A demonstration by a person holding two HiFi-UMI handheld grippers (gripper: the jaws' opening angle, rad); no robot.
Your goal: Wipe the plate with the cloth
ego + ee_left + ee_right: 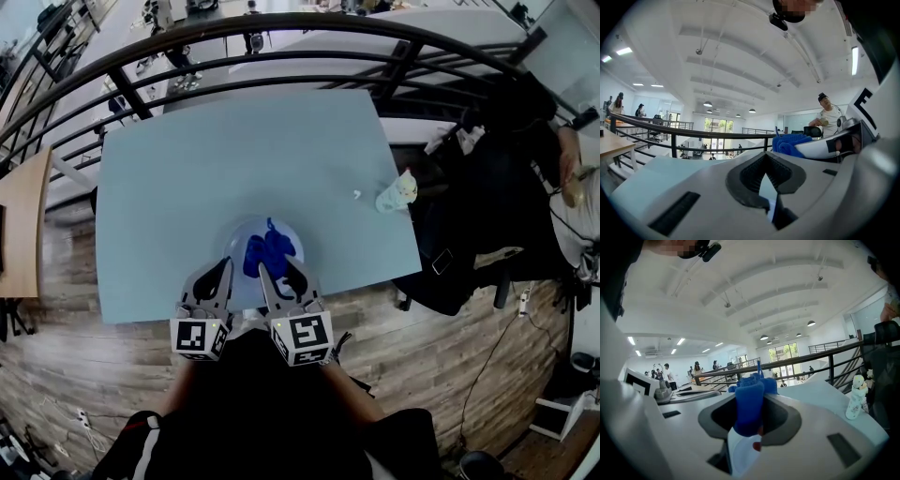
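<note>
A pale round plate (238, 235) lies near the front edge of the light blue table (234, 141), and a crumpled blue cloth (268, 250) rests on it. My left gripper (225, 266) sits at the plate's near left rim. In the left gripper view its jaws (767, 188) are closed on a thin pale edge of the plate. My right gripper (281, 267) is at the near right rim. The right gripper view shows it (748, 427) shut on a fold of the cloth (749, 405), with the plate's white rim (739, 452) just below.
A small white figurine (397, 192) stands at the table's right edge, a tiny white scrap (356, 194) beside it. A black railing (281, 61) curves behind the table. A seated person and dark bags (487, 206) are to the right, a wooden desk (21, 225) to the left.
</note>
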